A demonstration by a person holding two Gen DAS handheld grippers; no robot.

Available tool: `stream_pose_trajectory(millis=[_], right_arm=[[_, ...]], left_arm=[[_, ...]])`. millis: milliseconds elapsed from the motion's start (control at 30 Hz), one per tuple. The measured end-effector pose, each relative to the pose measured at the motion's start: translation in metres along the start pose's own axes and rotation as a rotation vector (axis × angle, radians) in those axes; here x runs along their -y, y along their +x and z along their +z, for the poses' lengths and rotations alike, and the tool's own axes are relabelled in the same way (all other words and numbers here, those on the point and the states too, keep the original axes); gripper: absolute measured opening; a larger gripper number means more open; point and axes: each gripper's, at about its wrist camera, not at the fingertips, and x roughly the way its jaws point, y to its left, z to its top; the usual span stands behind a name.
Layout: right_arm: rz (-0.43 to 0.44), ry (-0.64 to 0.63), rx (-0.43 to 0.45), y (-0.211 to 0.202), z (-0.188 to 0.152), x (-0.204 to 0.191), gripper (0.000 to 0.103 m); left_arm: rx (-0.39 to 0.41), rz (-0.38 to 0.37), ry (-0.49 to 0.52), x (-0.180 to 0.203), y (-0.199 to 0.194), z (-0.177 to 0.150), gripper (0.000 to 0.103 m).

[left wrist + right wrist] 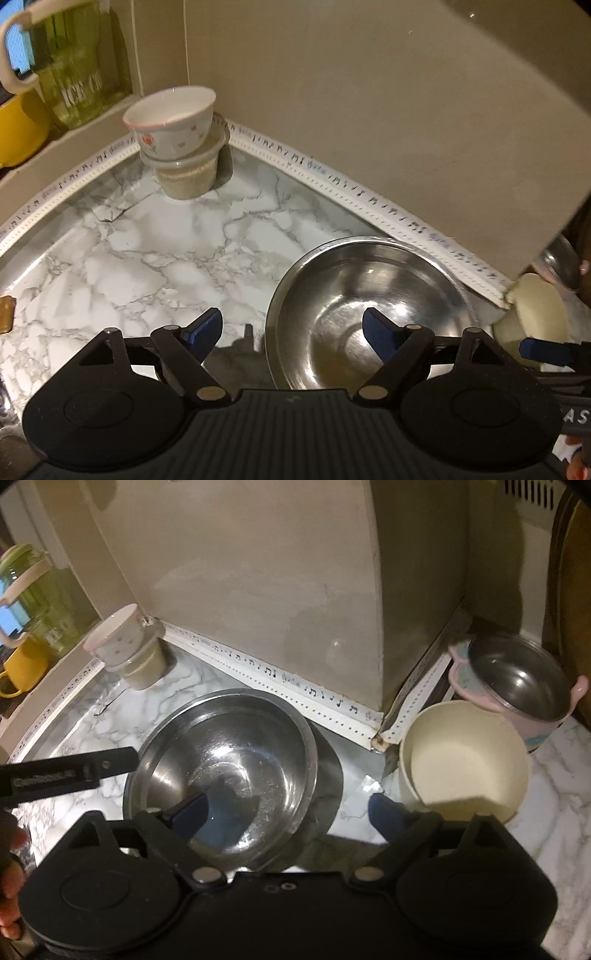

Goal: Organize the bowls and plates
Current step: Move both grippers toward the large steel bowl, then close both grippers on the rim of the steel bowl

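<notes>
Stood on a marble-patterned counter (155,258), against a beige wall (332,110) edged with white trim tape printed with music notes (369,199): a large stainless steel bowl (369,302), empty and upright. Sat just beside that tape, near the wall's outer corner. Seen past that corner, to the right: a cream bowl (465,760), also empty, standing close to the steel bowl without clearly touching it. Behind the cream bowl, leaning toward the camera: a pink-handled steel-lined bowl (517,679), tipped in the recess by the wall.

Stacked in the far left corner: a white floral bowl (170,122) resting in a clear plastic container (188,173), slightly askew. Ranged on a ledge beyond: a green glass pitcher with a cream handle (74,66) and a yellow mug (18,125).

Hovered low over the counter: the left gripper (293,328), jaws wide, nothing between them; right blue pad (380,332) seen in front of the steel bowl's interior, left pad over bare marble, the near rim lying between. Contact with the bowl could not be told.

Hovered likewise: the right gripper (290,808), jaws wide and gripping nothing, left pad over the steel bowl's inside, right pad near the cream bowl's near wall. Glimpsed at the left edge of the right wrist view: the other gripper's black finger and part of a hand (11,878).
</notes>
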Motion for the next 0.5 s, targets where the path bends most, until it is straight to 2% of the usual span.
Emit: stream_pose_trajectory(millis=[200, 267, 300, 400, 433, 500], right_arm=[[0.001, 0.007, -0.028, 0.018, 0.006, -0.001, 0.074], [-0.004, 0.007, -0.036, 0.022, 0.007, -0.001, 0.069], [-0.005, 0.005, -0.039, 0.023, 0.007, -0.001, 0.064], [-0.011, 0.002, -0.050, 0.027, 0.008, 0.000, 0.058], [-0.012, 0.000, -0.052, 0.028, 0.008, 0.000, 0.053], [-0.012, -0.002, -0.060, 0.029, 0.008, 0.000, 0.046]], left_arm=[[-0.020, 0.013, -0.008, 0.000, 0.028, 0.004, 0.082], [-0.028, 0.019, -0.007, -0.001, 0.035, 0.004, 0.073], [-0.039, 0.020, -0.005, -0.001, 0.039, 0.005, 0.062], [-0.063, 0.032, -0.012, -0.003, 0.048, 0.006, 0.050], [-0.066, 0.029, -0.013, -0.004, 0.050, 0.006, 0.042], [-0.080, 0.027, -0.018, -0.006, 0.054, 0.006, 0.035]])
